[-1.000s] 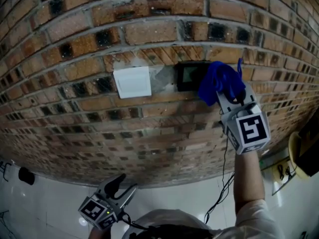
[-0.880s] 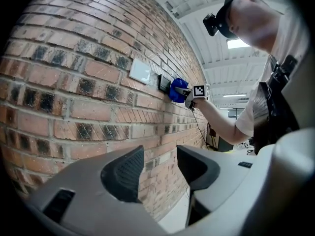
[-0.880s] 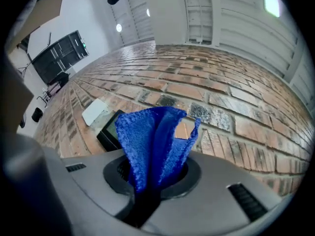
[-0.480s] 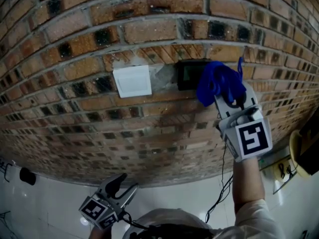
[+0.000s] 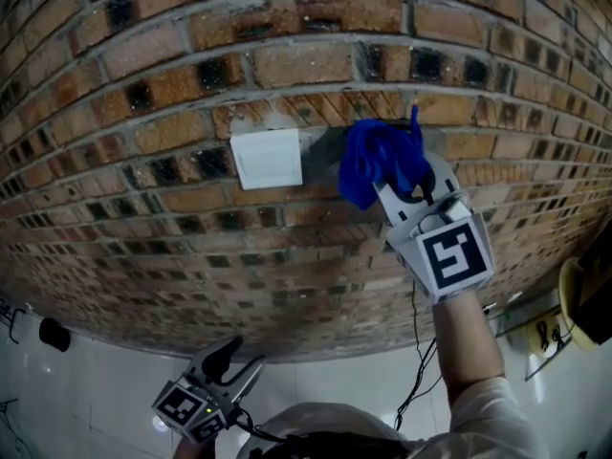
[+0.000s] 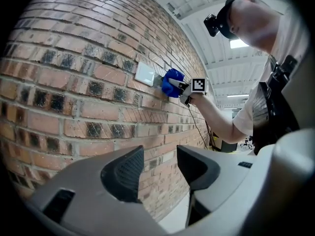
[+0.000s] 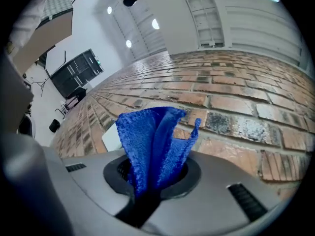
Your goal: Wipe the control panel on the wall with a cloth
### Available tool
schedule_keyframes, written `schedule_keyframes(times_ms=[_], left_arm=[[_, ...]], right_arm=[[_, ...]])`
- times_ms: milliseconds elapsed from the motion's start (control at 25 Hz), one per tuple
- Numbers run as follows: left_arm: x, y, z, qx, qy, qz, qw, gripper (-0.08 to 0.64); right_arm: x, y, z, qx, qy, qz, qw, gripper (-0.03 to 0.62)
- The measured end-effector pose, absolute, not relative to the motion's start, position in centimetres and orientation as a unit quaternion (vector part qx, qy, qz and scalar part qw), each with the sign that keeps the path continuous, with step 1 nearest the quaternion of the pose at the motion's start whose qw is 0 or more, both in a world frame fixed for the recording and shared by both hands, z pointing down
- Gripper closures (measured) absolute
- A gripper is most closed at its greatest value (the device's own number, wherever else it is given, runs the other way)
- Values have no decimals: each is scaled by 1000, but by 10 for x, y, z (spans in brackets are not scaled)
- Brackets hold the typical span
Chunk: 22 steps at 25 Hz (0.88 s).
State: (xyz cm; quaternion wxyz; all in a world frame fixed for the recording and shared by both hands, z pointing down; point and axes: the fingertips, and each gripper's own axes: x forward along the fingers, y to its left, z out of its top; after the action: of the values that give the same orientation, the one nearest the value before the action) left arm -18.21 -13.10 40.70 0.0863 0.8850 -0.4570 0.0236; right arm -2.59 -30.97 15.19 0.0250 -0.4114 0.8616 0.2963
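My right gripper is shut on a bunched blue cloth and holds it against the brick wall. The cloth covers the spot where the dark control panel sits, so the panel is hidden. In the right gripper view the blue cloth stands up from between the jaws of the right gripper. My left gripper hangs low, away from the wall, open and holding nothing. From the left gripper view, the cloth shows far off past the open left gripper.
A white switch plate is fixed to the bricks just left of the cloth, also seen as the white plate. A black cable hangs below the right arm. White floor lies at the wall's foot.
My right gripper has slid the cloth left along the wall, from the panel's right edge to over the whole panel. The left gripper has stayed put.
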Motion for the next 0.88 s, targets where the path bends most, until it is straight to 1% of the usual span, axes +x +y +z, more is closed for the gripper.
schedule_keyframes(times_ms=[240,440,560,680,800,880], left_arm=[[-177,-135,409,888,-450,25,87,354],[-168,-140,406,894,-439,30,86,354],[-164,-141,404,897,-433,30,82,354],[-165,-139,404,897,-434,29,83,354],[-169,-138,406,896,-436,30,84,354],[-171,-137,406,894,-438,32,85,354]], right_arm=[[39,-324,150,-459,828,321,5,498],[84,-335,156,-509,803,311,-13,502],[96,-346,162,-522,800,296,-18,502],[85,-333,158,-510,807,297,-2,502],[43,-306,148,-467,825,316,16,502],[9,-299,151,-435,842,319,11,502]])
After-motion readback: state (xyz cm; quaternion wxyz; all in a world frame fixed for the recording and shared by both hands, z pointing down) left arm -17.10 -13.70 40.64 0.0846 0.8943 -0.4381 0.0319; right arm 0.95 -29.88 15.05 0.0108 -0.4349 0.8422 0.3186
